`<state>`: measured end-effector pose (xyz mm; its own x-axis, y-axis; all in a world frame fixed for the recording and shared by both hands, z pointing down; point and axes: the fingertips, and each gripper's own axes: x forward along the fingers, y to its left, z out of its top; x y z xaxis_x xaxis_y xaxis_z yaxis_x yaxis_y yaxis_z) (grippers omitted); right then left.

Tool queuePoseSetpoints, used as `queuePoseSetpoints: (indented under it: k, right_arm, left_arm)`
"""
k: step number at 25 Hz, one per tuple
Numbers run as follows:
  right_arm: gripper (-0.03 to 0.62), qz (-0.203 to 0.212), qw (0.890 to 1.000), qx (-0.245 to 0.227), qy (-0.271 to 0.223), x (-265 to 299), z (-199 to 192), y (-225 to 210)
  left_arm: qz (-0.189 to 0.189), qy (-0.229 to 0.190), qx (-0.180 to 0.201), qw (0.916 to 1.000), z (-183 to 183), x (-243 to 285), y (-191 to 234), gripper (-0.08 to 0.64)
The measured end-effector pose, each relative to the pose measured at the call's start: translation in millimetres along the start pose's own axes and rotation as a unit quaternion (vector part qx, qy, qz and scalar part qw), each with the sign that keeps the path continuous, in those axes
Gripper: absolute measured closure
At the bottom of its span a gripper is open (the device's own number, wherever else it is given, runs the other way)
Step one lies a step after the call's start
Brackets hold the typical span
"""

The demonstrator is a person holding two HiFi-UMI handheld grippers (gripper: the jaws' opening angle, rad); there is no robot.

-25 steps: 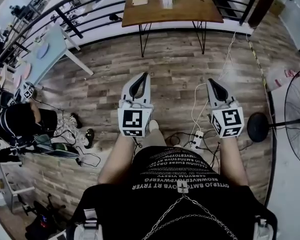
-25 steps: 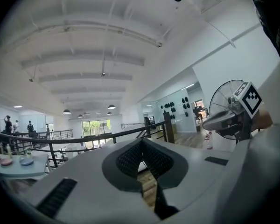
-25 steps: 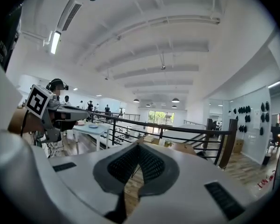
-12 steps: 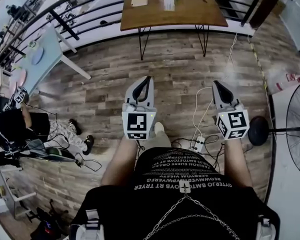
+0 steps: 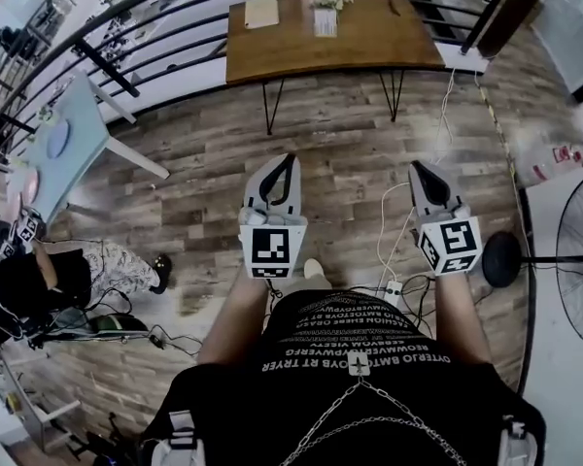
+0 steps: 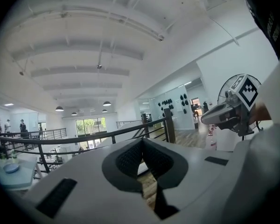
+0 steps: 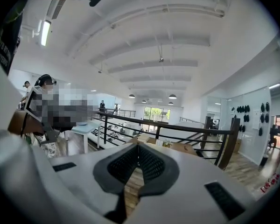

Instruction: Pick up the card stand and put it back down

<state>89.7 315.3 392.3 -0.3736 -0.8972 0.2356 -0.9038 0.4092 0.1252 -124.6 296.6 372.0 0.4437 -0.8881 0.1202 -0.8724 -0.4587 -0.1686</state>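
Standing on floor [image 5: 340,134], well apart from table [image 5: 369,37]. Holding left gripper [image 5: 291,159] and right gripper [image 5: 416,167] out front, both closed tight on nothing. Card stand [image 5: 325,21] there on table, near pad [image 5: 260,12], beside railing [image 5: 175,42].

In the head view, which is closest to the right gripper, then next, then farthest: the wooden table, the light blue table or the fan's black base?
From the right gripper:
1. Fan's black base, low down just to its right.
2. Wooden table, straight ahead.
3. Light blue table, far off to the left.
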Motion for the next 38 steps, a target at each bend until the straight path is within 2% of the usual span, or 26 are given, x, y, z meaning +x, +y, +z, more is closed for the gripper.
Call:
queuePoseSetpoints:
  k: [5, 9, 16, 27, 30, 33, 38]
  right_arm:
    - [0.577, -0.005, 1.0, -0.011, 0.002, 38.9, 13.6, 5.9]
    - [0.577, -0.012, 1.0, -0.022, 0.006, 56.7, 20.2, 10.6]
    - [0.577, -0.019, 0.999, -0.036, 0.013, 64.3, 26.0, 19.4]
    - [0.577, -0.01, 1.0, -0.025, 0.006, 70.7, 24.9, 12.4]
    - [0.577, -0.006, 1.0, -0.019, 0.005, 78.2, 20.8, 3.7]
    - [0.577, 0.001, 1.0, -0.018, 0.008, 91.6, 13.0, -4.9]
    - [0.577, 0.013, 1.0, -0.01, 0.01, 122.5, 5.8, -29.6]
  left_arm:
    - [0.007, -0.001, 0.0, 1.0, -2.1, 16.2, 43.3, 0.535]
    - [0.004, -0.006, -0.004, 1.0, -5.0, 26.5, 59.9, 0.535]
    - [-0.002, -0.016, -0.016, 0.9997, -14.7, 26.4, 68.3, 0.535]
    - [0.031, -0.018, -0.015, 0.9992, -10.8, 33.7, 83.8, 0.535]
    - [0.028, -0.016, -0.025, 0.9992, -8.0, 43.9, 82.2, 0.535]
    - [0.025, -0.011, -0.008, 0.9996, -9.4, 58.0, 79.4, 0.535]
    - [0.03, -0.002, -0.007, 0.9995, -10.6, 93.1, 78.9, 0.535]
